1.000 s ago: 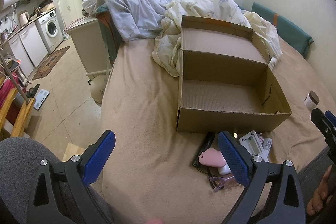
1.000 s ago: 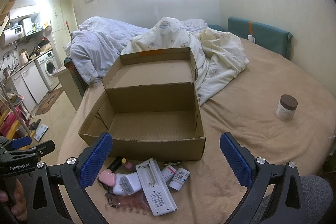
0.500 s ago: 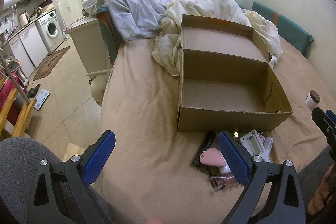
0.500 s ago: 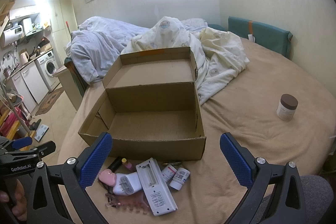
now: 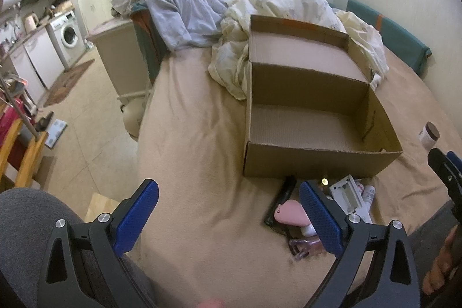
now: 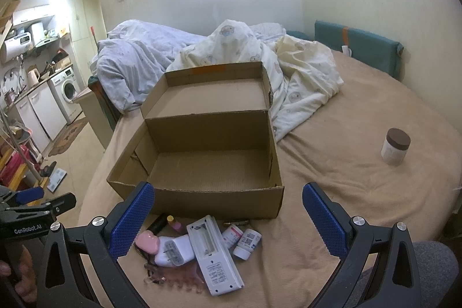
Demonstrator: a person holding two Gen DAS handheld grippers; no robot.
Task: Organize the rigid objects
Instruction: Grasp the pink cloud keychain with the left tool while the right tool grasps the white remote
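A bedroom that opens onto a small kitchen at the left, with a washing machine (image 6: 68,88) at ten o'clock. A bed (image 6: 361,178) under a tan blanket fills the view, with rumpled quilts (image 6: 288,68) heaped at twelve o'clock.

An open cardboard box (image 6: 213,201) sits on the bed at the middle of the right wrist view, empty, its lid folded back toward the quilts. Just in front of its near wall, at six o'clock, lies a loose pile of small hard things: a white remote (image 6: 213,256) lying back-up, a white charger (image 6: 173,250) touching its left side, a pink heart-shaped case (image 6: 147,243), a pinkish clear hair clip (image 6: 176,277), two small white bottles (image 6: 241,240) and a dark tube (image 6: 157,222). A brown-lidded jar (image 6: 395,146) stands alone at three o'clock, well apart from the box.

The right tool (image 6: 228,218) hovers above the pile, its blue fingers spread wide and holding nothing. The left tool (image 5: 228,214) hangs off to the left, also spread and empty.

Nothing is in the box yet, so the first pickup seems to be in hand. The remote lies on top and looks easiest: close across its narrow width, lift straight, and keep clear of the charger beside it.
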